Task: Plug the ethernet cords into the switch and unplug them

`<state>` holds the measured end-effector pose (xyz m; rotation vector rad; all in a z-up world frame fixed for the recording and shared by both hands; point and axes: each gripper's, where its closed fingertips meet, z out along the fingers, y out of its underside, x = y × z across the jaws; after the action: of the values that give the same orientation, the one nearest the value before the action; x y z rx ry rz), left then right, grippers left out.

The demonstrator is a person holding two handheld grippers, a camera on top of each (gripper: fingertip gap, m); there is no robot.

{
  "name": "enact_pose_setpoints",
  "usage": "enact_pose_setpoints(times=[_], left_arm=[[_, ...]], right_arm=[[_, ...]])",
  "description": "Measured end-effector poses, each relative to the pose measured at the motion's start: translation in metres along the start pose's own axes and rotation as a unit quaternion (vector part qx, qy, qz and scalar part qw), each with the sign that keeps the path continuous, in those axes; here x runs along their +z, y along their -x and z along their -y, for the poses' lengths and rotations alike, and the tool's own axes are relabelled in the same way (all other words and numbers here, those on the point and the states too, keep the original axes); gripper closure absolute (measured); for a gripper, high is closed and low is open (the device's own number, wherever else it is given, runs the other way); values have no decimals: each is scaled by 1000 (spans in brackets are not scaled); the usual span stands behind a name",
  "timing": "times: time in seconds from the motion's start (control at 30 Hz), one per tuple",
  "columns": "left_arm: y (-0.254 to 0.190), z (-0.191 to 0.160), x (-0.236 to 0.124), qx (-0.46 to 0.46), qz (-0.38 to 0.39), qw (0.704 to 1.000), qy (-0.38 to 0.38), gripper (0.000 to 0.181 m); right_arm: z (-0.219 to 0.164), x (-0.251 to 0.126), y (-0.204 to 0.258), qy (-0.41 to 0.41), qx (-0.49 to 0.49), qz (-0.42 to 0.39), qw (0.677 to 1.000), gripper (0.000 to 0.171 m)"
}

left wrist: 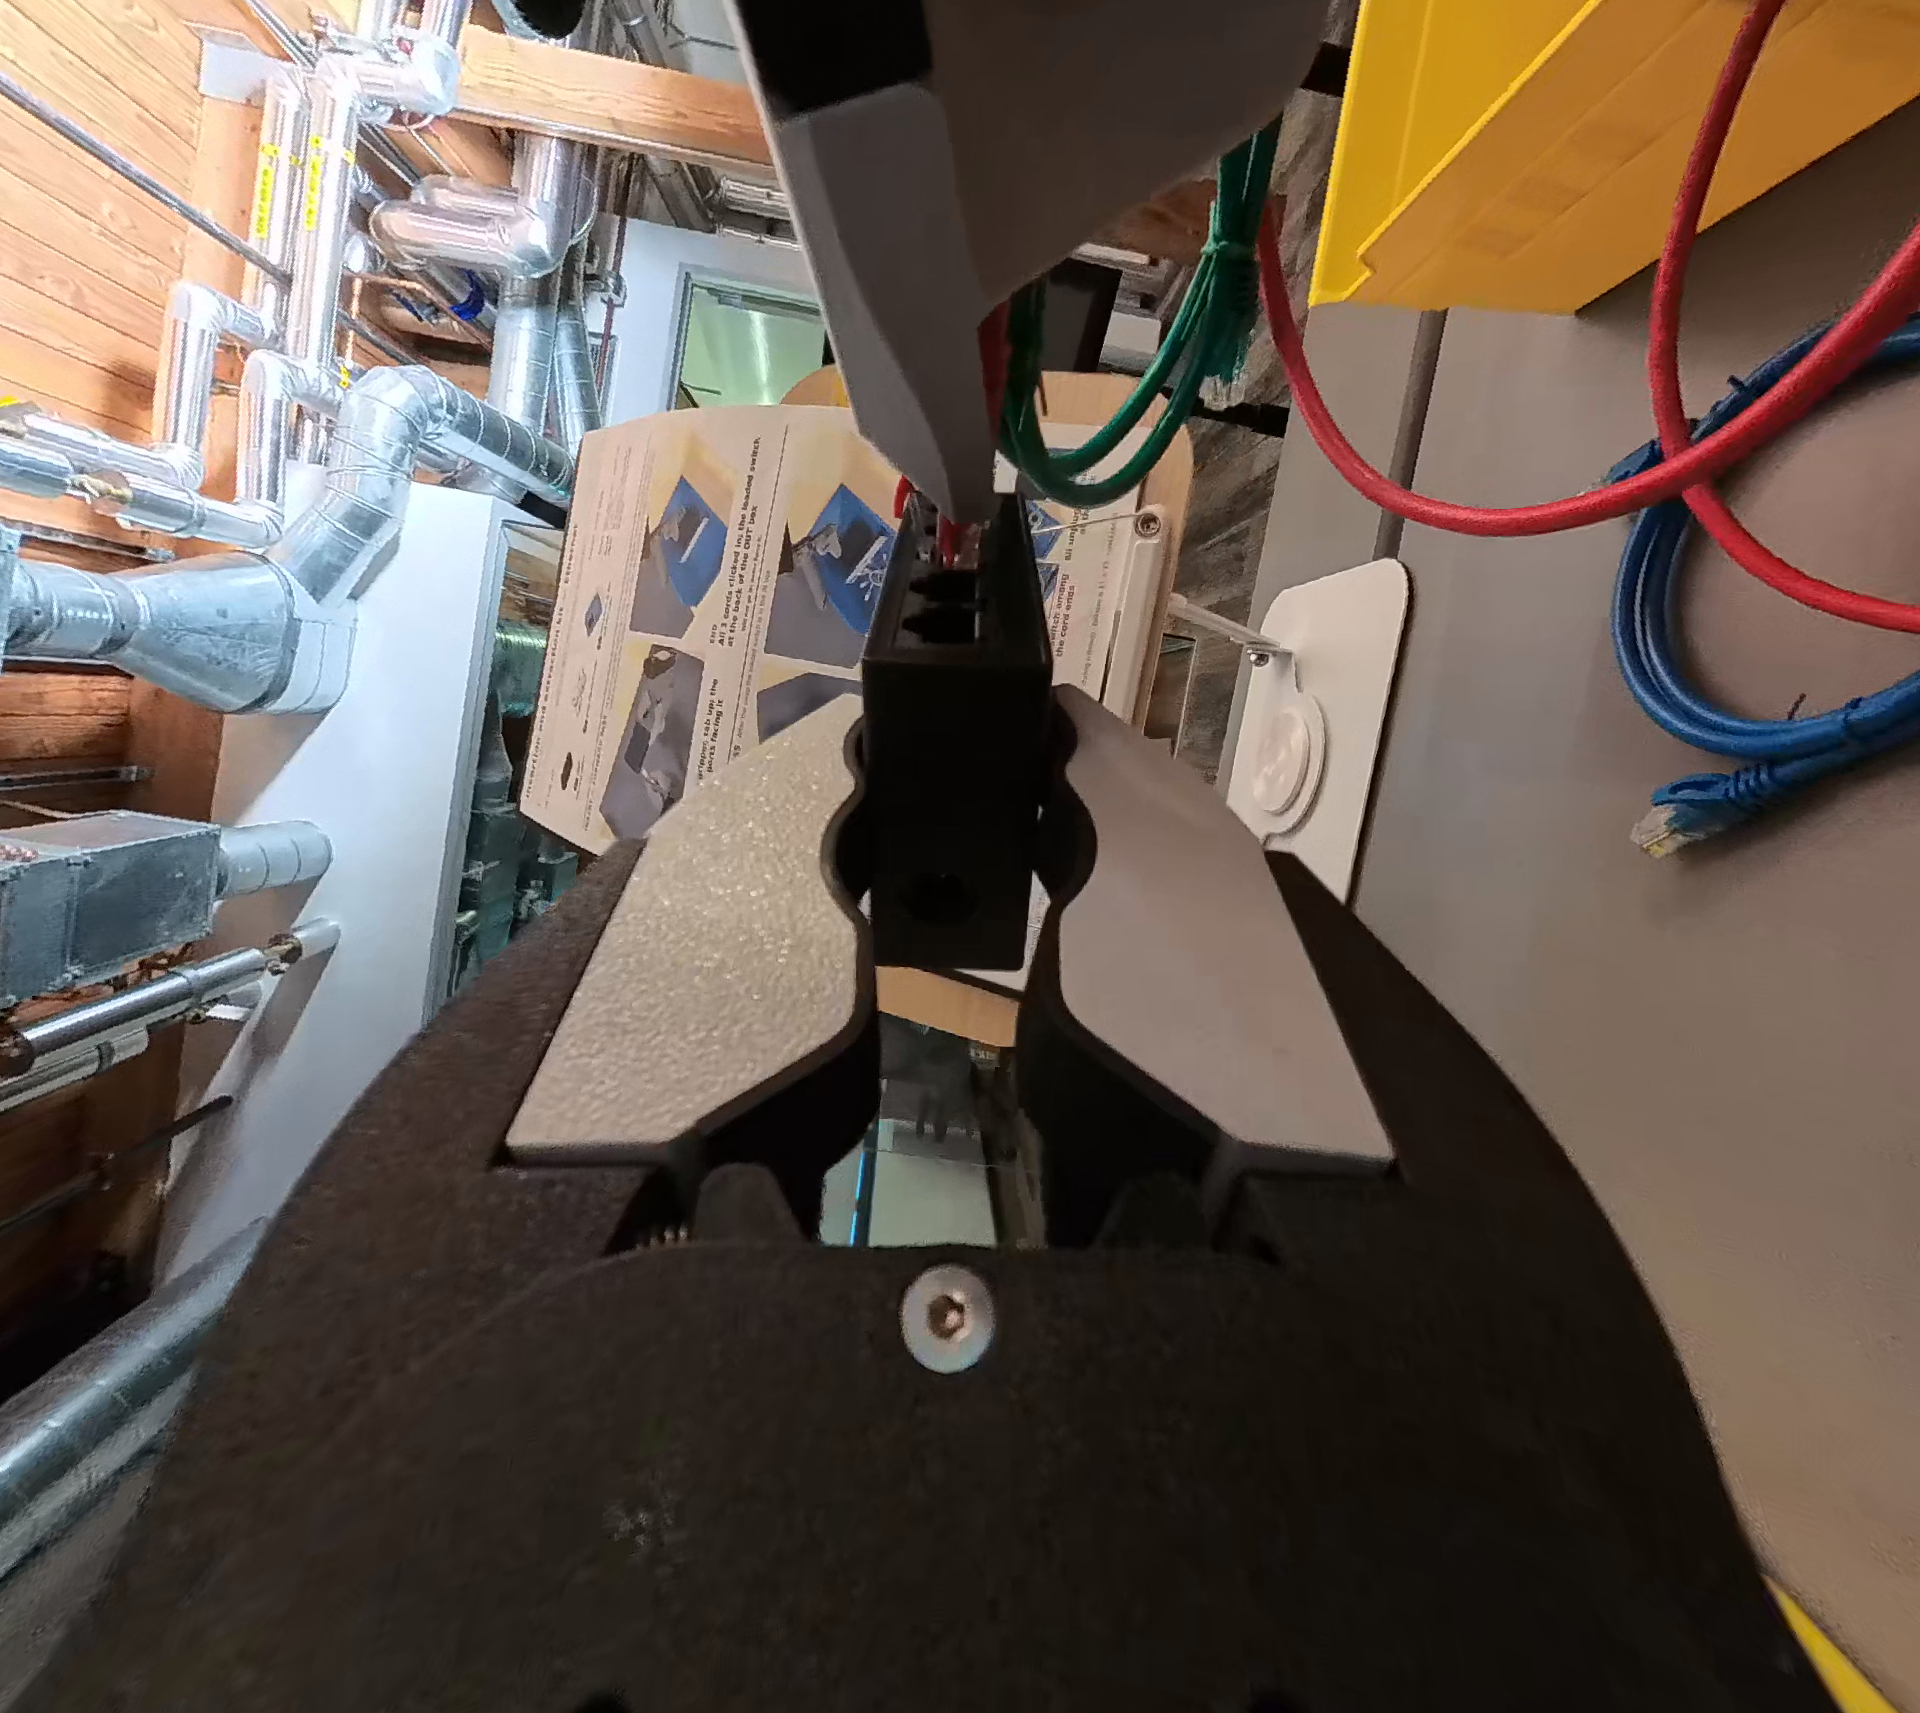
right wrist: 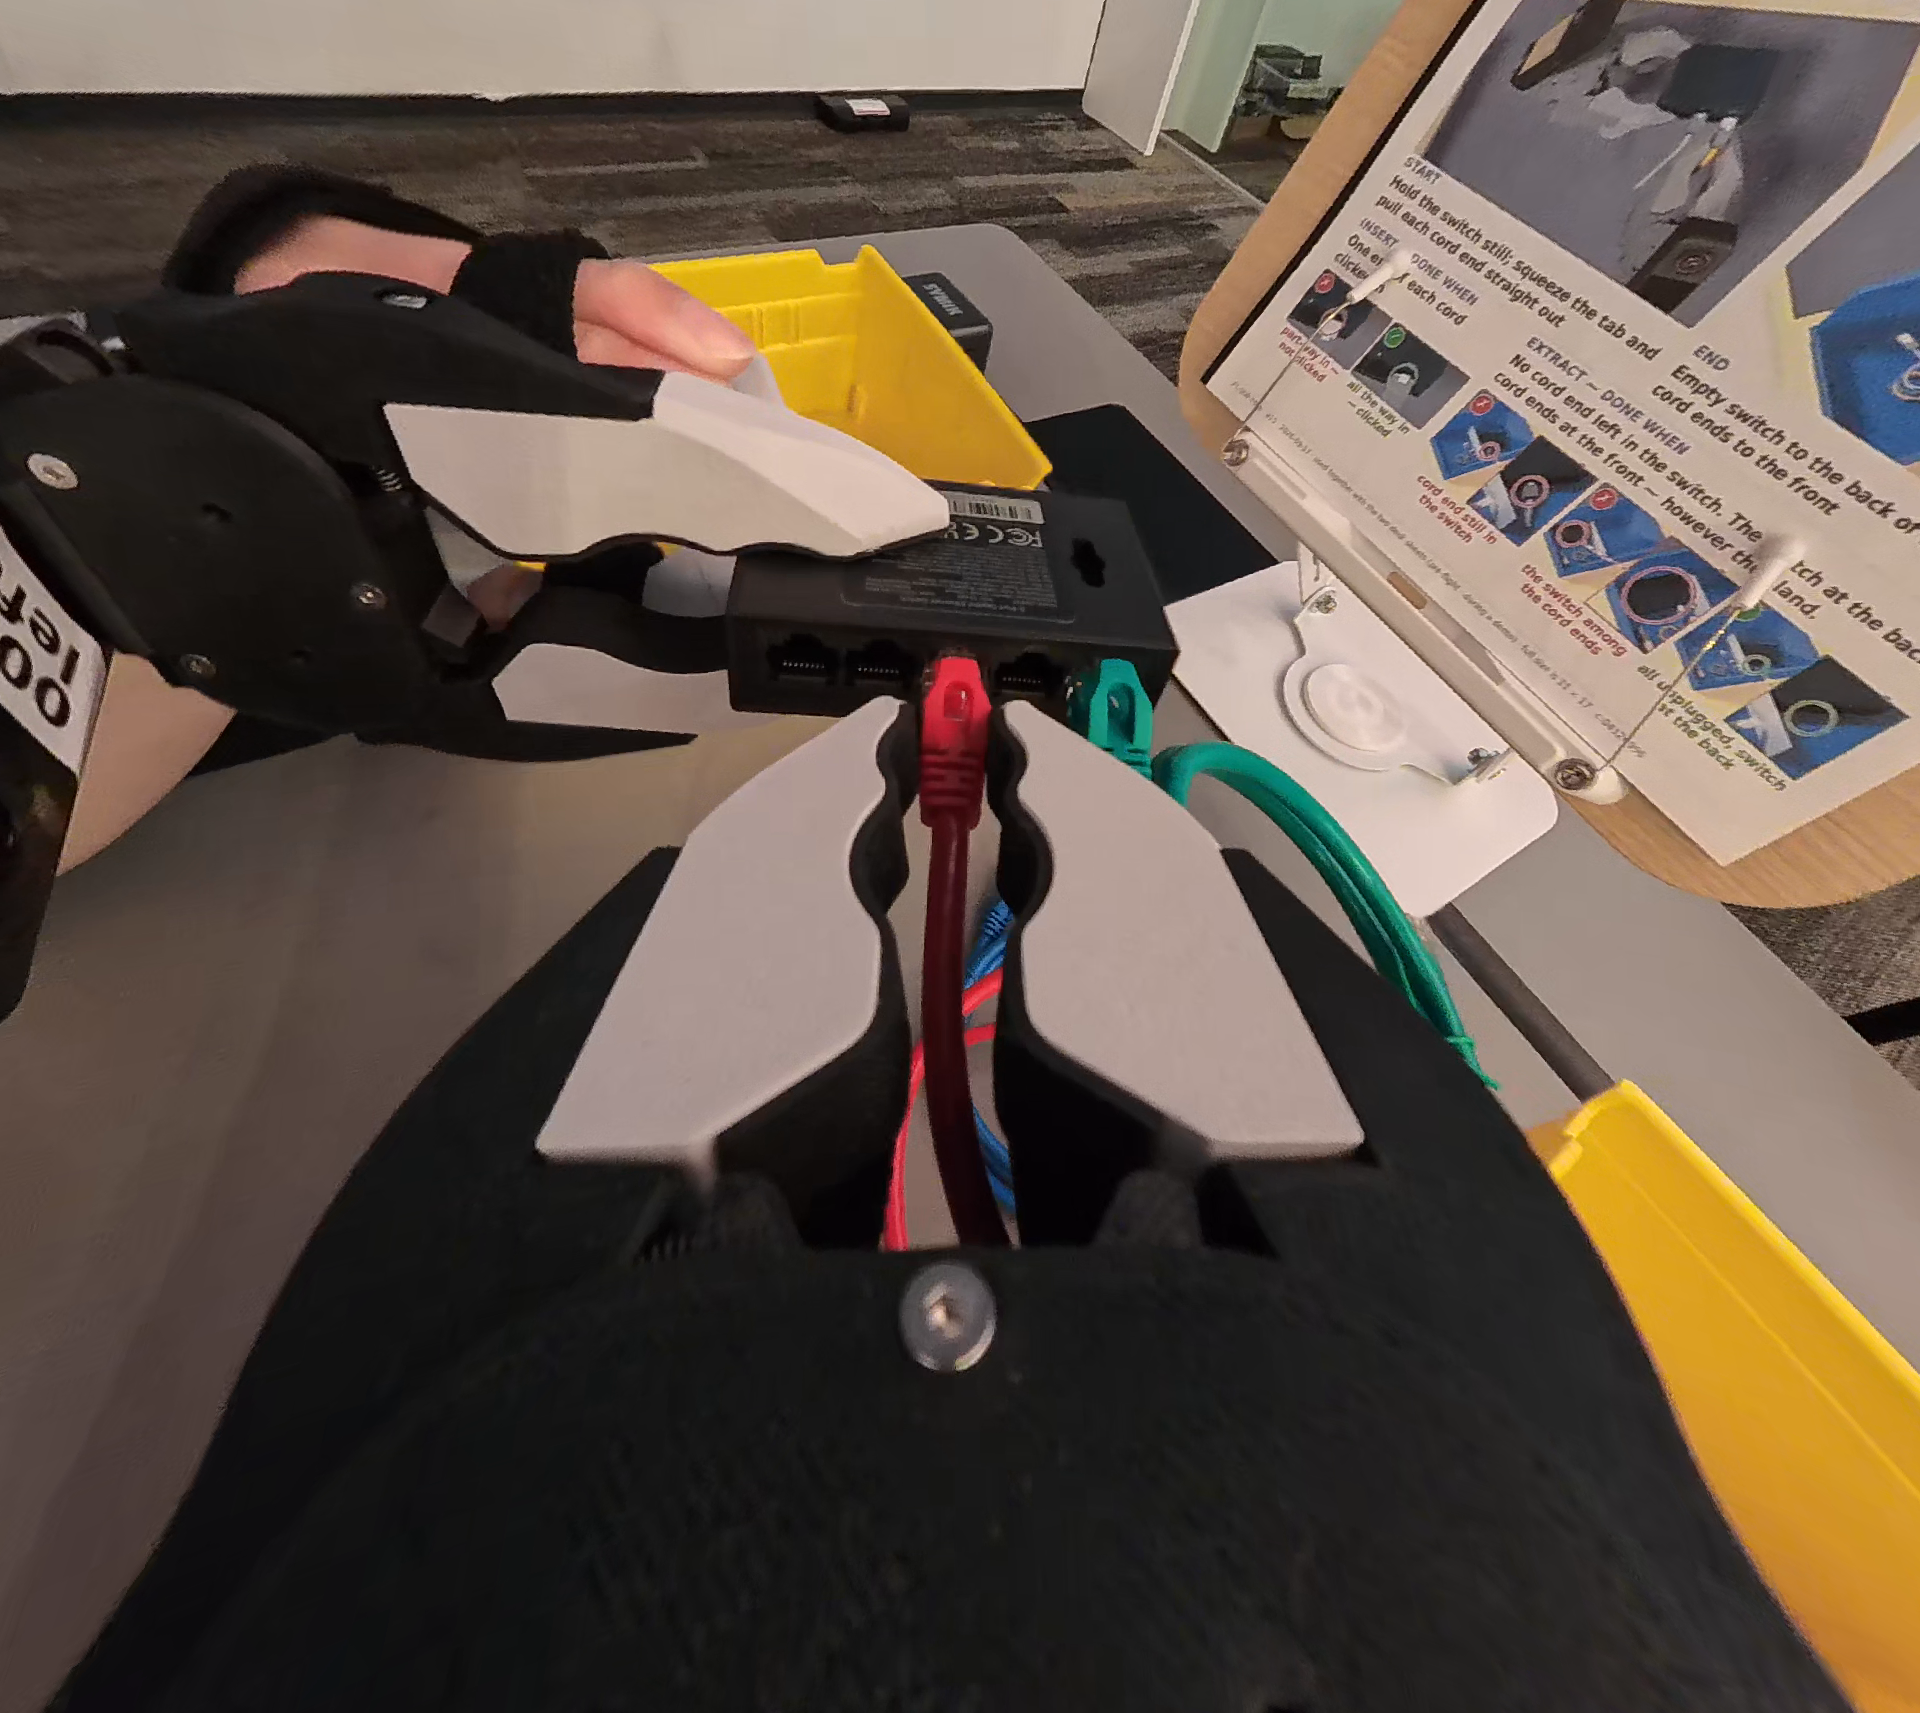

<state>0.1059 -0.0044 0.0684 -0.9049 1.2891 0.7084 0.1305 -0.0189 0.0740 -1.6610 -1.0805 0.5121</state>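
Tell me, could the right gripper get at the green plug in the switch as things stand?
Probably not yet: the right gripper is closed around the red plug. The green plug sits just beside it in the switch, nothing covering it, so releasing red first should do.

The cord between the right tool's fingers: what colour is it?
Red cord, clearest in the right wrist view.

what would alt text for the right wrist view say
The right tool grips a red cord whose plug sits in the middle port of a black switch, which the left tool holds above a grey table. A green cord is plugged in at the right, with a yellow bin behind.
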Motion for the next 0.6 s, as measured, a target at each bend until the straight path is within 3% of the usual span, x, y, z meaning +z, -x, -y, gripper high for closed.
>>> enact_pose_setpoints(times=[0.17,0.3,0.43,0.53,0.6], left_arm=[[3,-4,-2,0,3,1000,7,154],[17,-4,0,-53,28,998,6,150],[35,-6,-5,-116,61,991,-7,125],[41,-8,-8,-225,31,974,-27,108],[46,0,-11,-346,-11,935,-69,100]], right_arm=[[3,4,2,-16,-6,-5,1000,158],[14,1,-2,-54,-10,-21,998,158],[26,-8,-11,-91,-39,-83,992,158],[34,-16,-15,-110,-45,-112,987,158],[35,-20,-17,-110,-46,-126,985,158]])
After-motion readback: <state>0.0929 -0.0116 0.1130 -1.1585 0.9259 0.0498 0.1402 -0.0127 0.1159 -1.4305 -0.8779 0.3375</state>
